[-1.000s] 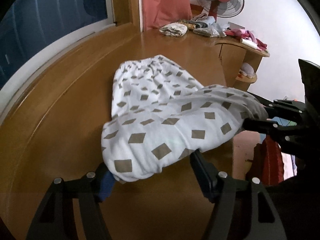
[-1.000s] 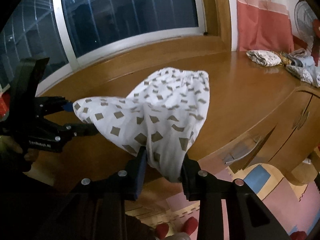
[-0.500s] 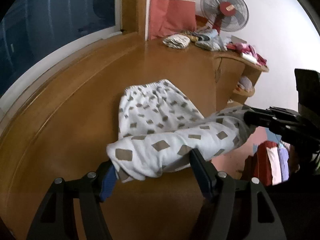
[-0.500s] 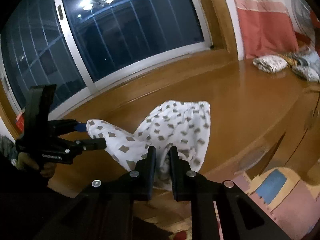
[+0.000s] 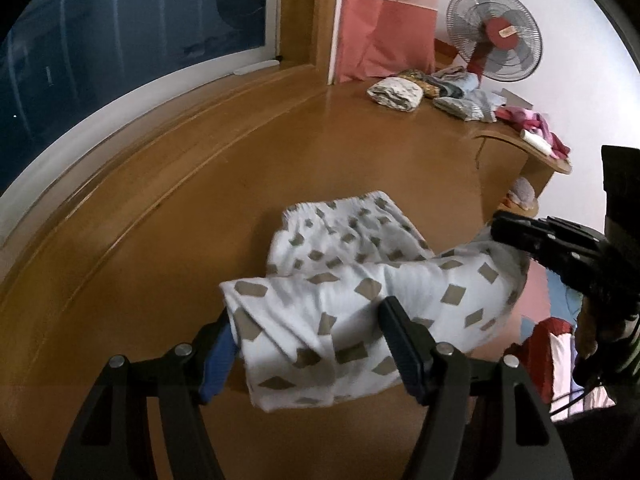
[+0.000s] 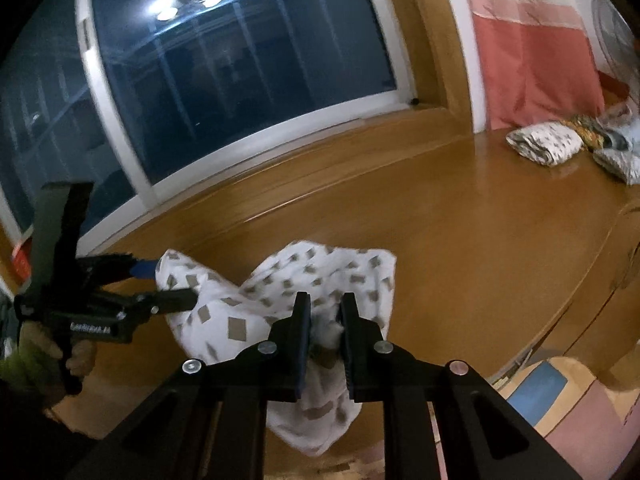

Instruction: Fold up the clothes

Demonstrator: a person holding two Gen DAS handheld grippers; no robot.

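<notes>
A white garment with brown diamonds (image 5: 360, 280) (image 6: 248, 300) lies partly on the wooden table (image 5: 200, 220), its elastic waistband end flat and farthest from me. The near end is lifted off the wood. My left gripper (image 5: 310, 340) holds a thick bunch of that end between widely spaced jaws, and cloth hangs below them. In the right wrist view the left gripper (image 6: 168, 284) pinches the left corner. My right gripper (image 6: 324, 316) is shut narrowly on the other corner; the left wrist view shows the right gripper (image 5: 504, 232) at the table's right edge.
A pile of folded clothes (image 5: 396, 94) sits at the far end of the table by a fan (image 5: 494, 36) and a pink curtain (image 5: 384, 32). A dark window (image 6: 240, 60) runs along the far side. The table edge drops to floor mats (image 6: 560, 400) on the right.
Both grippers have risen and drawn back with the near end of the garment, so it bunches between them. The right jaws have narrowed on the cloth.
</notes>
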